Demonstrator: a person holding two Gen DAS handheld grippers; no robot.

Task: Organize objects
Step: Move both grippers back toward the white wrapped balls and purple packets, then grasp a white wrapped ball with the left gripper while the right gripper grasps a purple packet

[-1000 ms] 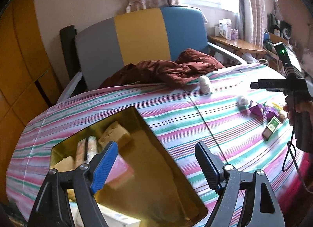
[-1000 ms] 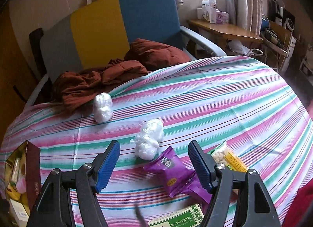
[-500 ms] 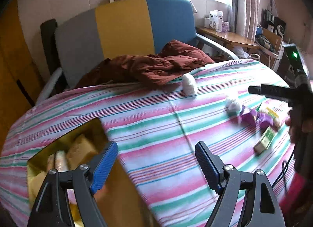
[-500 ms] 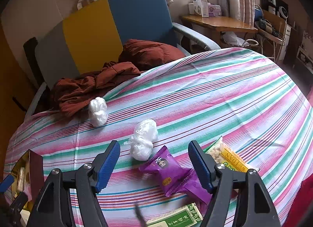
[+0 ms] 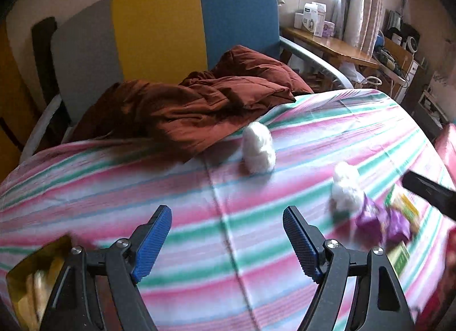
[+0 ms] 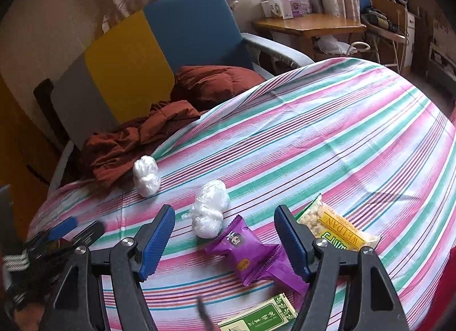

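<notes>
My left gripper (image 5: 226, 217) hovers over the striped tablecloth (image 5: 199, 194); its jaws are closing with nothing between them. A gold box (image 5: 37, 268) of snacks sits at its lower left. Two white plastic bundles (image 5: 258, 148) (image 5: 346, 188) lie ahead and to the right. My right gripper (image 6: 225, 217) is open above a purple snack packet (image 6: 245, 248), not touching it. A second purple packet (image 6: 285, 271) lies under its right finger. The nearer white bundle (image 6: 209, 214) sits just beyond the fingertips. A yellow-green snack bag (image 6: 336, 225) and a green box (image 6: 259, 316) lie close by.
A rust-brown cloth (image 5: 199, 103) spills from the grey, yellow and blue chair (image 5: 159, 23) onto the table's far edge. A wooden side table (image 6: 307, 24) with small boxes stands by the window. The blurred left gripper (image 6: 71, 228) shows at the right wrist view's left edge.
The left gripper has swept right, off the gold box and toward the snacks; the box has slid to the bottom left corner. The right gripper has rolled a little, staying over the purple packets.
</notes>
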